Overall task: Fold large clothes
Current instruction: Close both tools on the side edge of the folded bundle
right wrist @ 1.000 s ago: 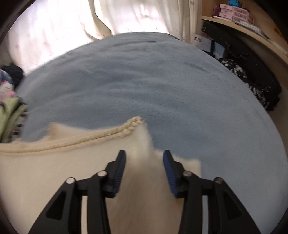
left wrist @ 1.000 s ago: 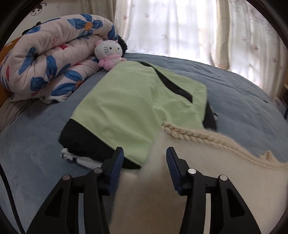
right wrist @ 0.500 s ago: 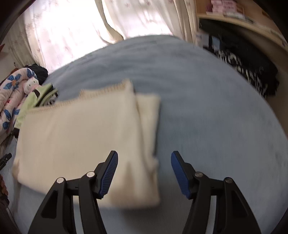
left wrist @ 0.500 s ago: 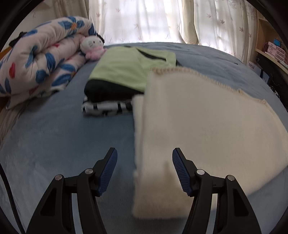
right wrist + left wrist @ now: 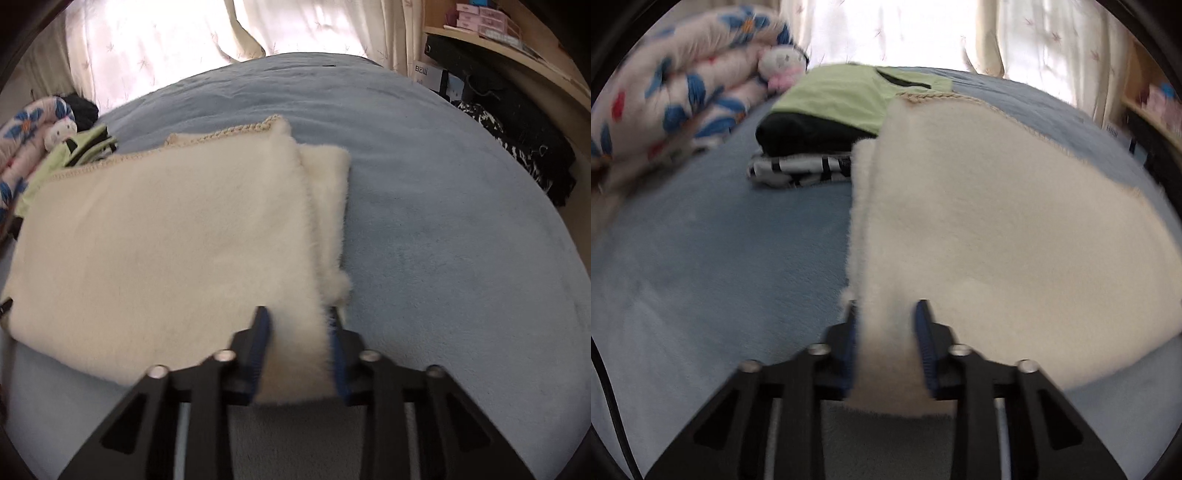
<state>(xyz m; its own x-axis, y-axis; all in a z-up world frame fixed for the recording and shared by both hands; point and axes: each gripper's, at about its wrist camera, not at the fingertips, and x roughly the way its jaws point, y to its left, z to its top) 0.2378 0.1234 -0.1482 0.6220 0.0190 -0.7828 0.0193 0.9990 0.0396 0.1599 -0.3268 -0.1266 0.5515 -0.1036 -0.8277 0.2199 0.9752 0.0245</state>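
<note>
Blue bed (image 5: 424, 229): cream garment (image 5: 166, 236) overlaps a clothes stack (image 5: 812, 129).

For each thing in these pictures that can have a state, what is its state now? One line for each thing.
Cream garment: folded, lying on the bed, near corners held.
Left tool: shut on the cream garment's near left corner.
Right tool: shut on the cream garment's near right corner.
Green garment: folded, top of a stack.
Striped garment: folded, bottom of that stack.
Floral quilt: rolled up.
</note>
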